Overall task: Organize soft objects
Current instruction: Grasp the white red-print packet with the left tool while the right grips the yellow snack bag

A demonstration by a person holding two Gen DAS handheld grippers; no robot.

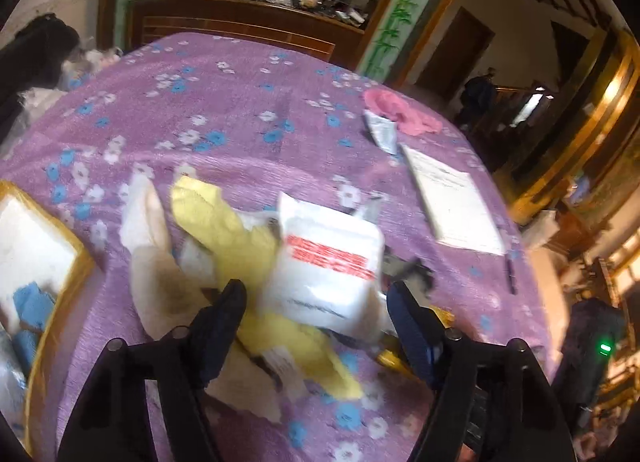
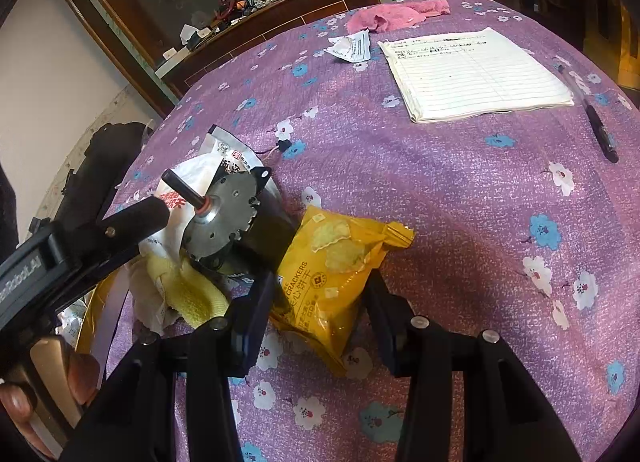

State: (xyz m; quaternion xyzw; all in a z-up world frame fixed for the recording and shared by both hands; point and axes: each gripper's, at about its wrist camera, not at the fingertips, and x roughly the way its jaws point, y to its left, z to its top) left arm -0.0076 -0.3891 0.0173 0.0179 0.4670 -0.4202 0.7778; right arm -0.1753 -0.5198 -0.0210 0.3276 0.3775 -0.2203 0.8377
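"CRACKERS" on yellow snack packet [image 2: 340, 274]

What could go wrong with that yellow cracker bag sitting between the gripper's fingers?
The right gripper straddles the cracker bag, so squeezing might crush the crackers. The metal motor leans on the bag's edge and the soft pile; lifting could topple it. The left gripper works that same yellow cloth pile, risking a bump.

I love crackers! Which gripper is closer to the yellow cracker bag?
Right. The right gripper has the yellow cracker bag between its fingers. The left gripper is off to the side, over the white packet and yellow cloth.
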